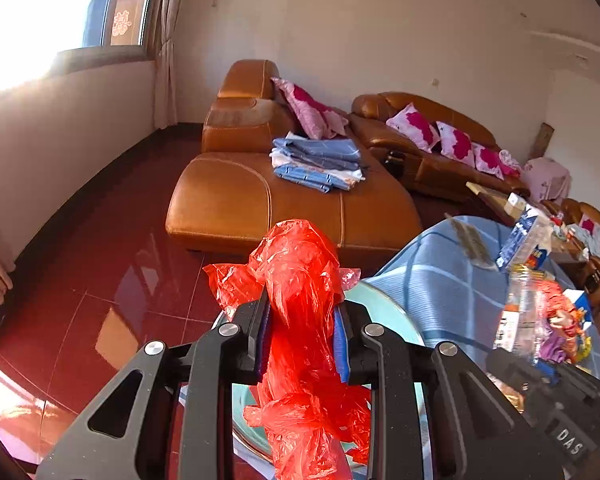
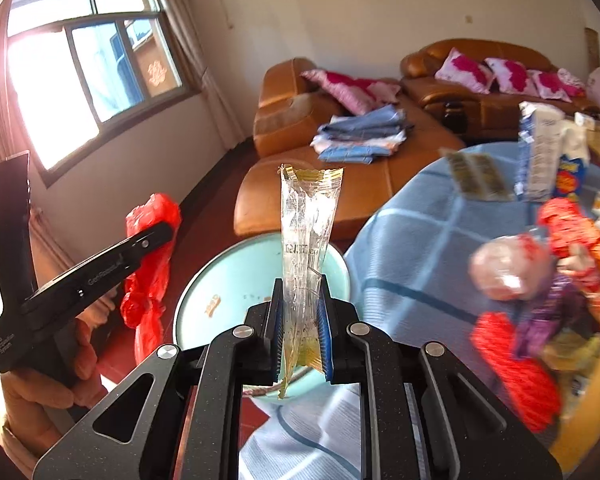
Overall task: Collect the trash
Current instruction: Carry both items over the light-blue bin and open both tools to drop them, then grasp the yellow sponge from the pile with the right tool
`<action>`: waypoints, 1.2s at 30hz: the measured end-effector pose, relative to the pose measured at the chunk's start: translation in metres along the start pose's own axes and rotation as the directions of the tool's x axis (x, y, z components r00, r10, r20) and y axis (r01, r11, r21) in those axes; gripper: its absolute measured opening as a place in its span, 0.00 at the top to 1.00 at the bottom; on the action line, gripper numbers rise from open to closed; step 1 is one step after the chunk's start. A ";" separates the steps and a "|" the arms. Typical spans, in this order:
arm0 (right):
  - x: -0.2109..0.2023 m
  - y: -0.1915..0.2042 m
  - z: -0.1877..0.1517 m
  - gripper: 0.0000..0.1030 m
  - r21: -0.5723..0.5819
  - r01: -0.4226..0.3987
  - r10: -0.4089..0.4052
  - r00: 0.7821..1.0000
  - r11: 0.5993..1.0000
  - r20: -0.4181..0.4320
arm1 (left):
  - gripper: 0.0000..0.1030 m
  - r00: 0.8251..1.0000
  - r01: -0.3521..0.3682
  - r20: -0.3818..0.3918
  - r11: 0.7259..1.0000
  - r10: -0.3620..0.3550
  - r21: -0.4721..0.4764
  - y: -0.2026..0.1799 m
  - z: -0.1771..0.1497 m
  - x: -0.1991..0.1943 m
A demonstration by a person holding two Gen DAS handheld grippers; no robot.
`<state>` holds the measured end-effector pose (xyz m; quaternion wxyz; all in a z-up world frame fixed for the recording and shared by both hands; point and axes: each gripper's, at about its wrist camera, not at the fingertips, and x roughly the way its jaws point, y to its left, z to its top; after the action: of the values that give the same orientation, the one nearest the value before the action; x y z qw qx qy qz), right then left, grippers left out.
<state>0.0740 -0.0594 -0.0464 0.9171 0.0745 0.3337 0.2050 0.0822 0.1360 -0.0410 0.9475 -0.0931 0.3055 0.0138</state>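
My left gripper [image 1: 302, 312] is shut on a crumpled red plastic bag [image 1: 300, 280] that hangs down through the jaws; it also shows in the right wrist view [image 2: 150, 248], held at the left. My right gripper [image 2: 300, 312] is shut on a clear empty snack wrapper [image 2: 306, 232] with yellow edges, held upright over a pale green bin [image 2: 228, 280]. The bin's rim shows below the left gripper [image 1: 384, 304]. Several wrappers, a clear bottle [image 1: 520, 308] and cartons [image 2: 540, 156] lie on the table with the blue checked cloth [image 2: 412, 240].
An orange leather sofa [image 1: 240, 196] with folded blue cloth [image 1: 316, 160] stands across the shiny red tile floor [image 1: 100, 280]. A second sofa with pink pillows [image 1: 432, 132] is along the back wall. A window [image 2: 92, 80] is at the left.
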 end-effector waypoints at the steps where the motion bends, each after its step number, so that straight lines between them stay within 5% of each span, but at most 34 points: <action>1: 0.008 0.003 0.000 0.85 -0.005 0.001 -0.001 1.000 1.000 -0.014 | 0.76 1.000 0.001 -0.008 1.000 -0.001 -0.002 0.002 0.000 0.004; 8: 0.046 0.010 -0.001 0.83 -0.019 -0.008 0.007 0.997 1.000 -0.081 | 0.75 0.998 -0.009 -0.069 1.000 0.008 -0.012 0.014 -0.010 0.031; 12: 0.057 0.014 -0.002 0.55 -0.024 -0.007 0.005 0.995 1.000 -0.095 | 0.66 0.996 -0.020 -0.085 1.000 0.019 -0.011 0.019 -0.012 0.037; 14: 0.056 0.015 -0.002 0.45 -0.025 -0.004 0.002 0.996 1.000 -0.090 | 0.48 0.996 -0.036 -0.079 0.999 0.035 -0.004 0.021 -0.013 0.036; 19: 0.045 0.015 0.002 0.43 -0.032 0.012 -0.015 0.997 0.999 -0.074 | 0.24 0.998 -0.039 -0.057 0.999 0.037 -0.028 0.024 -0.013 0.028; 36: -0.009 -0.014 -0.001 0.35 0.001 0.098 -0.098 0.995 0.995 0.013 | 0.15 0.998 -0.026 -0.054 0.999 0.024 -0.029 -0.007 -0.031 -0.012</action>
<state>0.0714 -0.0759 -0.0461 0.9282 0.0597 0.3311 0.1593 0.0548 0.1241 -0.0573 0.9373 -0.1037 0.3316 0.0277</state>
